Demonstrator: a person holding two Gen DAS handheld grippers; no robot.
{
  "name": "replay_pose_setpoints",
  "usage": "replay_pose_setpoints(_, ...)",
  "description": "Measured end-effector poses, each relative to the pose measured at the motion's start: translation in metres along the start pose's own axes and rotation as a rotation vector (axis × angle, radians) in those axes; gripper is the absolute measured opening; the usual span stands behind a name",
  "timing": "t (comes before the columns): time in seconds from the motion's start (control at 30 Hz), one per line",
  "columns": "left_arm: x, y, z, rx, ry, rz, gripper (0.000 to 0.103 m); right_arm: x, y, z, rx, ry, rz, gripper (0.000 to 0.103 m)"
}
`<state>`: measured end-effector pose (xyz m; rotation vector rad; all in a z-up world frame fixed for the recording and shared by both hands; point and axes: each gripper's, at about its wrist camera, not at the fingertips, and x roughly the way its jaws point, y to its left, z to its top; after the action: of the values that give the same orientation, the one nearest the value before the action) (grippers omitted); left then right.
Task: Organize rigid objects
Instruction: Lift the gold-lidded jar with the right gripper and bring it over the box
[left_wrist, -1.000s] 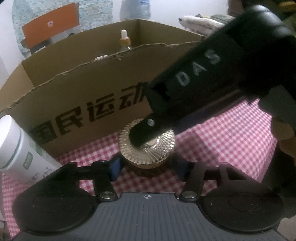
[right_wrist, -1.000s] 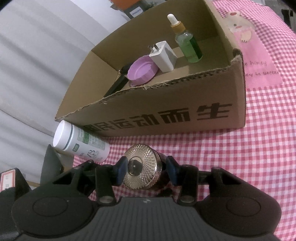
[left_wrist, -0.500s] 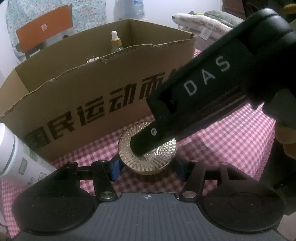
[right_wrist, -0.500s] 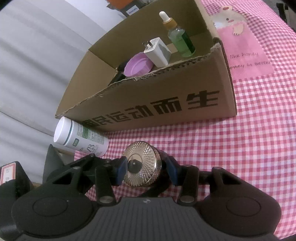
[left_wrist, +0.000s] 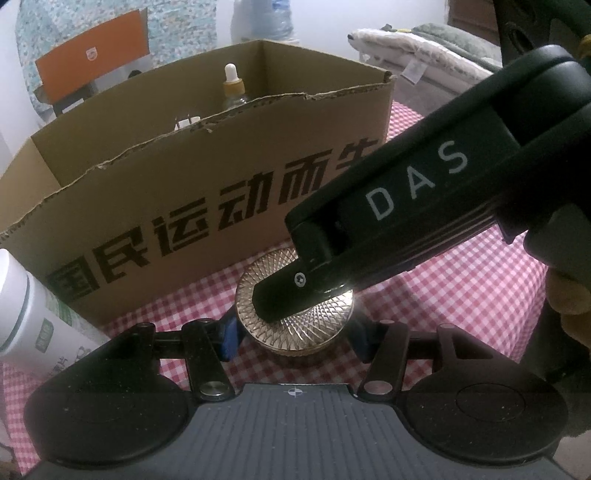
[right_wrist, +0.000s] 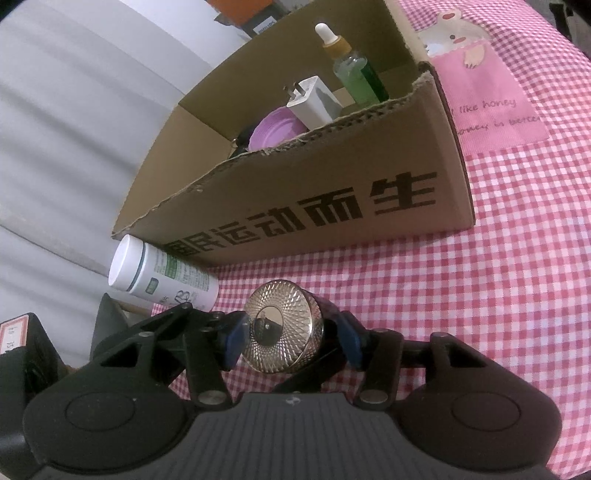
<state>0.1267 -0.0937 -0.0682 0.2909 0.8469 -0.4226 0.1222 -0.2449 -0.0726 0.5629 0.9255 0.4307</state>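
Observation:
A round gold jar with a faceted lid (left_wrist: 295, 325) stands on the red checked cloth in front of a cardboard box (left_wrist: 207, 206). My left gripper (left_wrist: 293, 338) has its blue-padded fingers on both sides of the jar, close to it. My right gripper (right_wrist: 291, 338) grips the same jar (right_wrist: 282, 330), fingers at its sides; its black body (left_wrist: 424, 206) reaches over the jar in the left wrist view. The box (right_wrist: 332, 206) holds a dropper bottle (right_wrist: 354, 70), a white charger (right_wrist: 314, 101) and a purple lid (right_wrist: 275, 127).
A white supplement bottle (right_wrist: 162, 273) lies on its side left of the jar, against the box; it also shows in the left wrist view (left_wrist: 33, 321). A pink patch with a bear print (right_wrist: 480, 85) lies on the cloth right of the box.
Both grippers and the jar have shifted slightly left along the box front, so the box appears further right. The right gripper keeps its hold on the jar.

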Motion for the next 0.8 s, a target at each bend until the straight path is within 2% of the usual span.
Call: replay_pose_setpoints(0.8,-0.04,-0.019,-0.004,-0.005,-0.056,0.019,0.056,-0.027,0.021,-0.008,-0.034,-0.044,-0.004,0.056)
